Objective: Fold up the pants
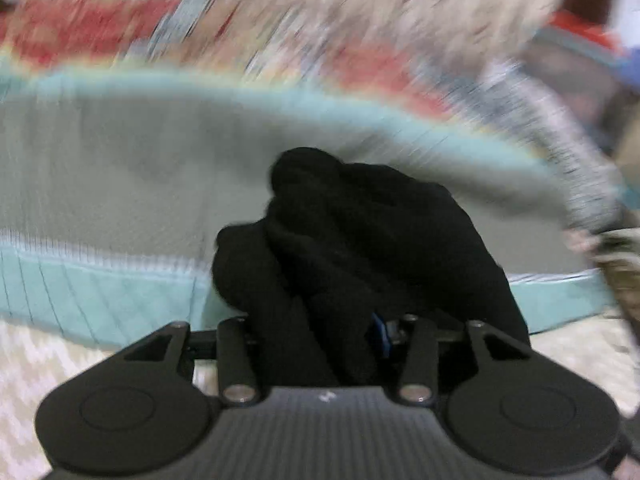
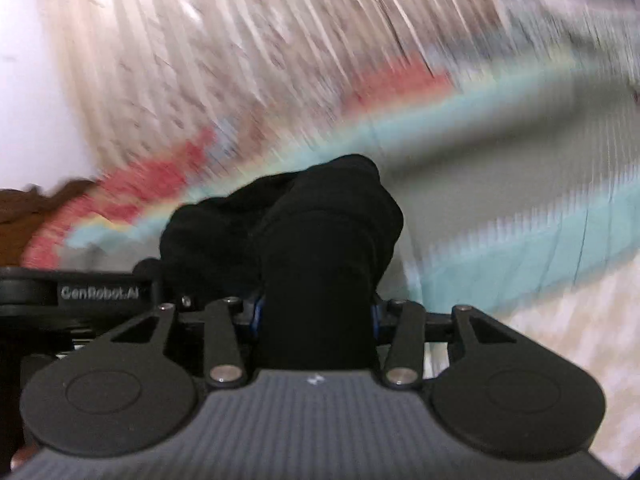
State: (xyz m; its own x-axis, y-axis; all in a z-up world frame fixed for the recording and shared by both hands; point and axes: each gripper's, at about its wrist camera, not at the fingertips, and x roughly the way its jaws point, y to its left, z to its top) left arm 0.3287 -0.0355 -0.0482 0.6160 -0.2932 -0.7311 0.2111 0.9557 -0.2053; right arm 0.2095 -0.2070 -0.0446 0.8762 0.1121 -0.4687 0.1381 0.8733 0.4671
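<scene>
The black pants (image 1: 360,240) are bunched into a thick wad that fills the space between my left gripper's fingers. My left gripper (image 1: 340,320) is shut on this black cloth, and the fingertips are hidden by it. In the right wrist view the black pants (image 2: 312,240) bulge up between the fingers in the same way. My right gripper (image 2: 316,312) is shut on the cloth, with its tips also hidden. The other gripper's black body (image 2: 80,292) shows at the left edge, close beside the right one.
Below lies a bed cover with a grey panel (image 1: 120,168), teal borders (image 1: 100,300), and a red patterned band (image 1: 80,24). A cream zigzag fabric (image 1: 40,360) lies nearest. Both views are motion-blurred. Dark brown wood (image 2: 24,208) shows at the left.
</scene>
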